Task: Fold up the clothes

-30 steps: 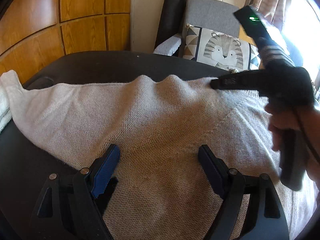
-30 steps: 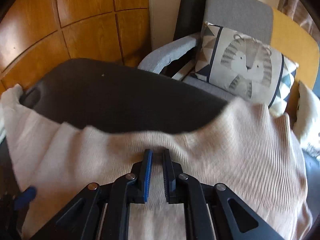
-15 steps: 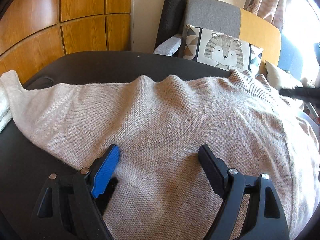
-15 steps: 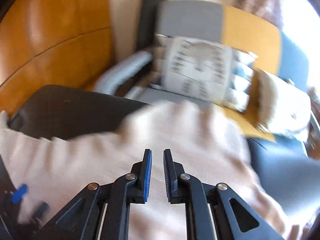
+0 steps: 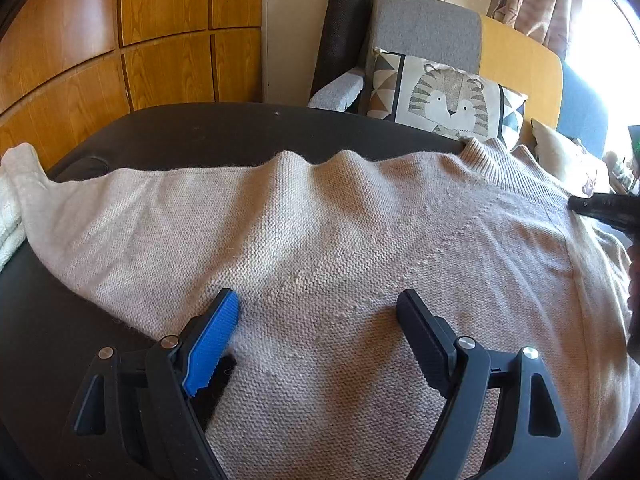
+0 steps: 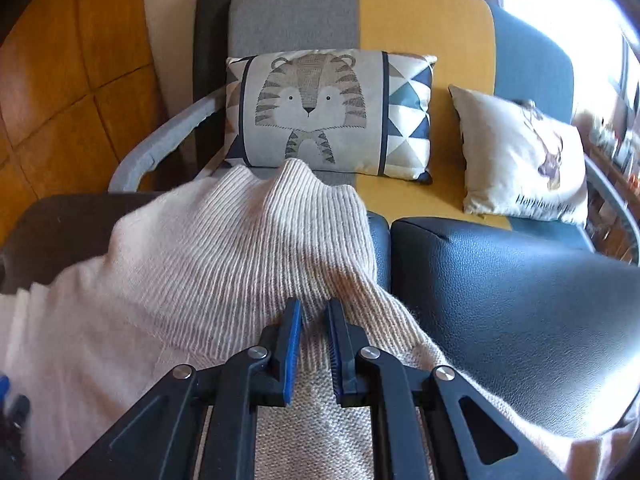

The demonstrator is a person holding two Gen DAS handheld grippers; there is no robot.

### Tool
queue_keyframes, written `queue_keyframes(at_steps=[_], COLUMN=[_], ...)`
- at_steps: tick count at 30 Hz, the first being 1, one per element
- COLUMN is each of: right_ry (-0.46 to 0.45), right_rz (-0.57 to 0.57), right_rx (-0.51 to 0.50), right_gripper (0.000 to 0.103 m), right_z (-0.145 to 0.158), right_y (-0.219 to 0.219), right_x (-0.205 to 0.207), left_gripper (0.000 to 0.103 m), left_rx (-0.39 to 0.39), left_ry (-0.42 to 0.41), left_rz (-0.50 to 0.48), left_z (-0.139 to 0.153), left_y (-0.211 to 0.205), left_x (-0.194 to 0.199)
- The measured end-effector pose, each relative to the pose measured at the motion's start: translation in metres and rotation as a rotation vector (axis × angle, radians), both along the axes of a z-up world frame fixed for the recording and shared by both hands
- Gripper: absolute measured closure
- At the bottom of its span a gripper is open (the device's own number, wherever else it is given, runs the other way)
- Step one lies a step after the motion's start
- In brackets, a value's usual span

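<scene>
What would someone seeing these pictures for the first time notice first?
A big beige knit sweater spread over the dark table fills both views. The right tongs are nearly shut, with a fold of it between their fingers, while the left tongs hang wide open above its middle. Behind, a tiger-face cushion sits on the sofa.

The sweater (image 5: pixel 320 240) runs off the bottom and right edges in the left view. The right gripper (image 5: pixel 604 208) is cut off there. The table (image 6: pixel 60 224) shows only a corner.
</scene>
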State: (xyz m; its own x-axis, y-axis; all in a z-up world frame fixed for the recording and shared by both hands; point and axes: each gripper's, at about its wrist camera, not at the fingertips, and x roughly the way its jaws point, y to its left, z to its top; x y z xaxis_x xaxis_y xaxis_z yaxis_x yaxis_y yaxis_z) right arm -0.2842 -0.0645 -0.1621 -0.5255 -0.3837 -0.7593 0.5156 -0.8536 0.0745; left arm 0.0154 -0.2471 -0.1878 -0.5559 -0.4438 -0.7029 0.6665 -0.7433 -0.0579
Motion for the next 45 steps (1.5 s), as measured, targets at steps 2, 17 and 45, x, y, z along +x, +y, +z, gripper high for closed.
queue_keyframes(at_steps=[2, 17, 45], right_ry=[-0.003, -0.023, -0.241], right_rz=[-0.023, -0.087, -1.023], right_rx=[-0.048, -0.114, -0.670], right_gripper=[0.092, 0.089, 0.073], right_z=[0.007, 0.024, -0.006], right_y=[0.008, 0.071, 0.515], right_x=[0.000, 0.006, 0.071], left_gripper=[0.019, 0.019, 0.018], left_rx=[-0.003, -0.003, -0.029], left_ry=[-0.002, -0.004, -0.037], left_rz=[0.000, -0.003, -0.005], left_z=[-0.001, -0.002, -0.006], left_y=[0.000, -0.002, -0.003], left_x=[0.000, -0.001, -0.006])
